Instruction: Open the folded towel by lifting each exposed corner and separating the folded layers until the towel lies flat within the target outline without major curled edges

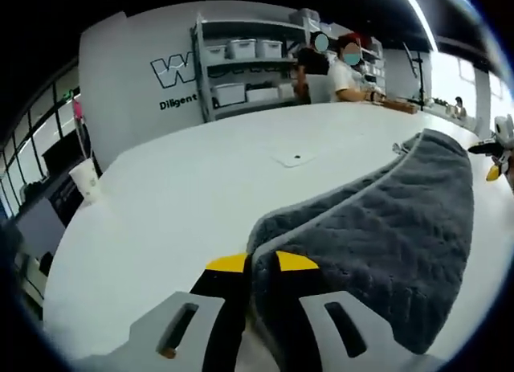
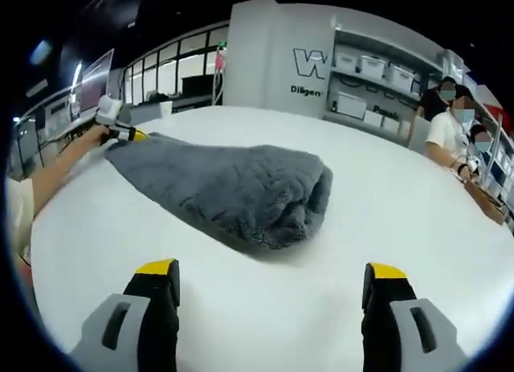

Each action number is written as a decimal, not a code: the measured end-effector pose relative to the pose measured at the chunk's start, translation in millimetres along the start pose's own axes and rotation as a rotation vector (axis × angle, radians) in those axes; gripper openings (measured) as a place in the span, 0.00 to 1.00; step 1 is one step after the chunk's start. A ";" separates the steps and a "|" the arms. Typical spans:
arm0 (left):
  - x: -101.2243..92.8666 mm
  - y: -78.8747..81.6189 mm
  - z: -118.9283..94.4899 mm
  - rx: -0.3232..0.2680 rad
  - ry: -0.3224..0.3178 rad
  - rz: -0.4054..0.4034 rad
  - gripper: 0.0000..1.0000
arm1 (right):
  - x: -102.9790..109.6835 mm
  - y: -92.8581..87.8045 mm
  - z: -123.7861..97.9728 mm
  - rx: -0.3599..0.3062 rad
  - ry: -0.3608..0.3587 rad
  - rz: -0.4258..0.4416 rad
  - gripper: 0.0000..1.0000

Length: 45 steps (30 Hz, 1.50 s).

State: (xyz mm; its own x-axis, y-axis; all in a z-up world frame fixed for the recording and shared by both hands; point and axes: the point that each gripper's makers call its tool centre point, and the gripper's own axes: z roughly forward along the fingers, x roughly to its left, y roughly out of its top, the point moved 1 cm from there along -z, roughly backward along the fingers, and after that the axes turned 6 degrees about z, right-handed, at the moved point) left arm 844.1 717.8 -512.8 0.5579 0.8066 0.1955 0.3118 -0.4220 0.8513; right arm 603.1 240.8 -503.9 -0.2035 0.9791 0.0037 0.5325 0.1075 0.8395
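Observation:
A thick grey towel (image 1: 401, 227) with a pale stitched hem lies folded on the white table (image 1: 201, 187). My left gripper (image 1: 262, 263) is shut on its near corner, the fabric pinched between the yellow-tipped jaws. In the right gripper view the towel (image 2: 233, 183) stretches from the left gripper (image 2: 120, 132) at the far left to a bunched, rolled end in the middle. My right gripper (image 2: 271, 271) hovers open over bare table just short of that rolled end, its jaws wide apart and holding nothing. It also appears small at the towel's far end (image 1: 498, 151).
A paper cup (image 1: 84, 179) stands near the table's left edge. A small flat plate with a dark hole (image 1: 295, 158) sits mid-table. Shelves with white bins (image 1: 245, 67) line the back wall. People (image 2: 454, 127) stand at the far side. A forearm (image 2: 48, 179) reaches along the table's left.

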 end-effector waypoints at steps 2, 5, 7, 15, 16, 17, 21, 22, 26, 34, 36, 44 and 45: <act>4.8 -2.5 -3.2 0.012 0.007 0.005 0.10 | -0.2 -0.6 0.1 0.002 0.000 0.000 0.95; 12.1 -7.3 -9.1 0.039 0.026 0.015 0.10 | -0.5 -2.4 0.6 0.010 0.001 0.000 0.95; 17.7 -10.3 -12.5 0.062 0.051 0.027 0.10 | 0.6 -2.4 0.5 0.009 0.003 -0.002 0.95; 33.2 -14.9 -18.3 0.100 0.117 0.060 0.11 | 1.4 -3.0 1.1 0.014 0.006 -0.004 0.95; 34.1 -14.4 -18.4 0.099 0.122 0.066 0.13 | 1.5 -2.8 1.2 0.014 0.007 -0.005 0.95; 35.3 -14.1 -18.8 0.098 0.130 0.069 0.15 | 1.6 -2.8 1.3 0.015 0.007 -0.006 0.95; 43.0 -13.1 -22.7 0.101 0.154 0.052 0.25 | 2.4 -3.2 1.7 0.017 0.009 -0.004 0.95; 44.8 -12.9 -24.7 0.103 0.157 0.043 0.27 | 2.5 -3.5 1.9 0.019 0.009 -0.004 0.95; 46.0 -11.5 -32.5 0.110 0.145 0.016 0.37 | 2.2 -4.0 1.9 0.019 0.010 0.002 0.95; 34.1 -1.9 -42.6 0.098 0.046 -0.083 0.74 | 3.3 -4.6 1.9 0.021 0.015 0.002 0.95; 26.6 2.2 -44.3 0.091 0.009 -0.103 0.79 | 3.2 -4.2 1.8 0.019 0.016 0.003 0.95; -7.3 21.1 -51.3 0.066 -0.112 -0.169 0.96 | 1.9 -3.1 0.8 0.013 0.018 0.008 0.95; -10.2 22.7 -52.0 0.066 -0.123 -0.167 0.97 | 1.9 -3.1 0.8 0.012 0.018 0.008 0.95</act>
State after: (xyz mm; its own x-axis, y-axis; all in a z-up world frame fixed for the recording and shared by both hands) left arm 805.5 721.5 -470.1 0.5823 0.8129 -0.0103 0.4557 -0.3159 0.8322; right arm 601.7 242.5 -506.9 -0.2136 0.9767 0.0205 0.5443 0.1016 0.8327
